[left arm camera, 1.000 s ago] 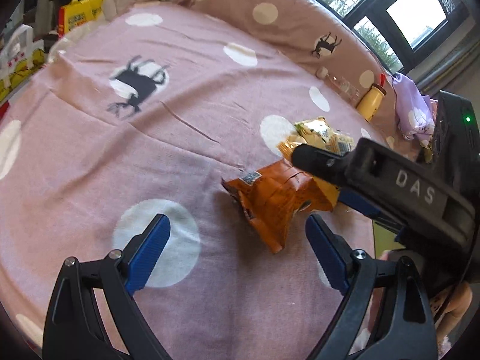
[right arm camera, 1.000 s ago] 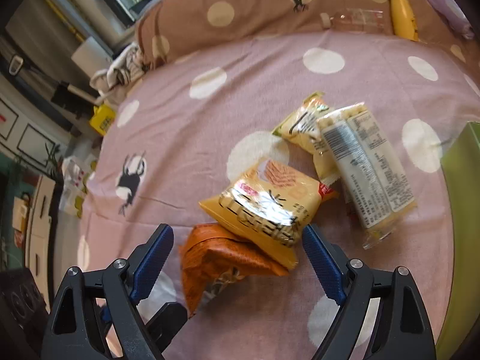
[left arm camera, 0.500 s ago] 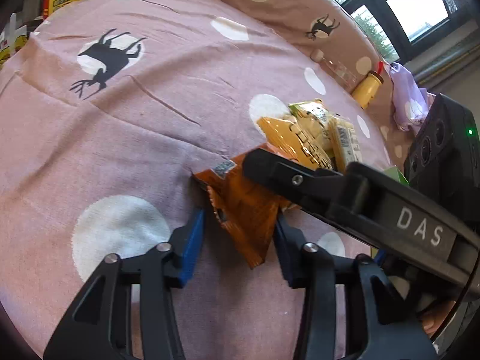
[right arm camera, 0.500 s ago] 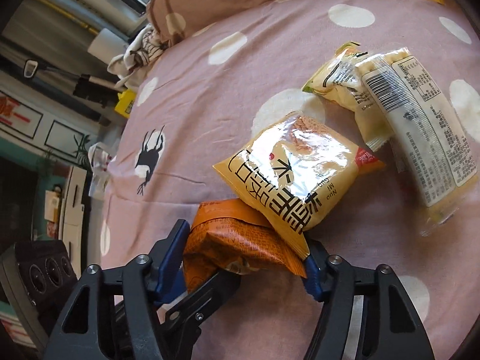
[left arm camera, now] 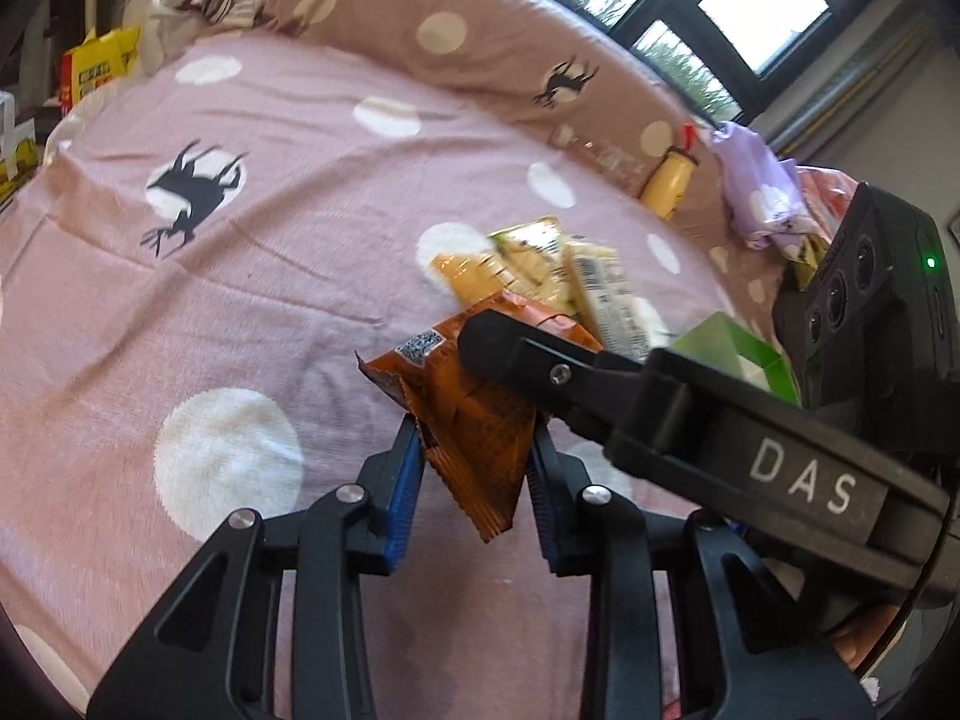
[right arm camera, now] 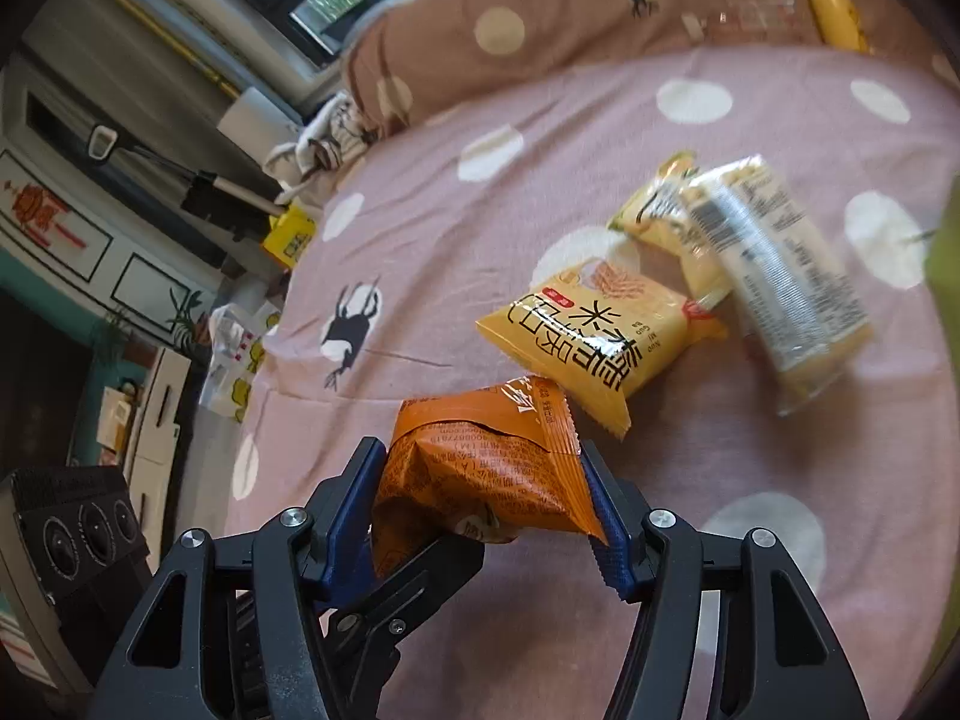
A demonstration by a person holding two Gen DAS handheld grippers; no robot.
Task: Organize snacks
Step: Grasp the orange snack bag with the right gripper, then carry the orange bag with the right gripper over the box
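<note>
both tongs closing on one orange snack packet (left arm camera: pixel 474 420), left gripper (left arm camera: pixel 474 468) at its lower corner, right gripper (right arm camera: pixel 480 498) across its width; yellow packet (right arm camera: pixel 594 336) right of centre on the spotted bedspread (right arm camera: pixel 480 228)

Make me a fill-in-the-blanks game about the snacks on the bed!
1. Both grippers are closing on the same snack bag, and its colour is ____.
2. The dark animal shapes printed on the pink bedsheet are ____.
3. The big yellow snack bag is lying on the ____.
4. The bottle by the pillow has a body coloured ____.

Missing words: orange; deer; bedsheet; yellow
</note>
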